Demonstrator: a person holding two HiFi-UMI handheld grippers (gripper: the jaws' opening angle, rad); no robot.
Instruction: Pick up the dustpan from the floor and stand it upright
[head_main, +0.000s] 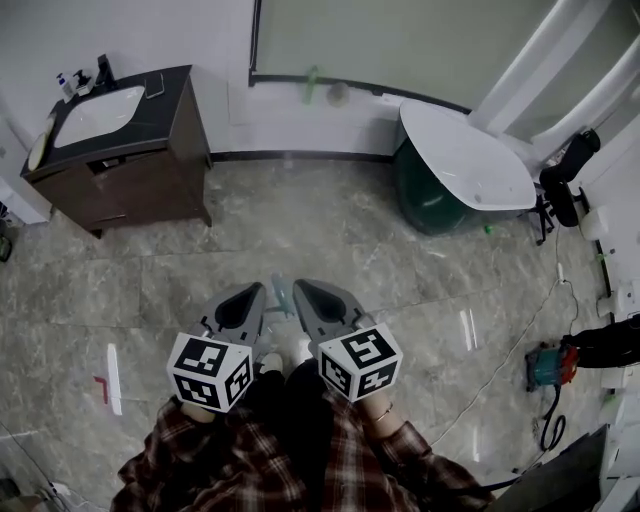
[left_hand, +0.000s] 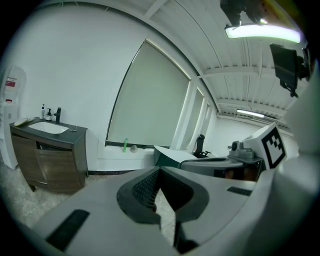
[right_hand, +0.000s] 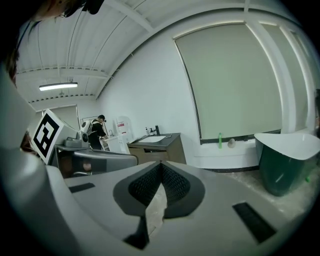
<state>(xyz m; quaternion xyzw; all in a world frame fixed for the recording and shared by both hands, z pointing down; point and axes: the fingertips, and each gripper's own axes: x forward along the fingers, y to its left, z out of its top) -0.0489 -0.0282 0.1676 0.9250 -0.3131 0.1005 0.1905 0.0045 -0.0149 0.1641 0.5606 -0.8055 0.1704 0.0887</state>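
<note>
You are facing a dark vanity (head_main: 140, 180) standing upper left, a green tub (head_main: 425, 195) sitting upper right.

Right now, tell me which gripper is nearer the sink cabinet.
Left. The left gripper lies down-right of the sink cabinet; the right gripper sits beside it, farther right.

A dark vanity cabinet (head_main: 140, 185) stands on grey marble floor (head_main: 330, 230) against a white wall (head_main: 225, 70).

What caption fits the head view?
Left gripper and right gripper, both shut, side by side above the floor, cabinet beyond.
</note>
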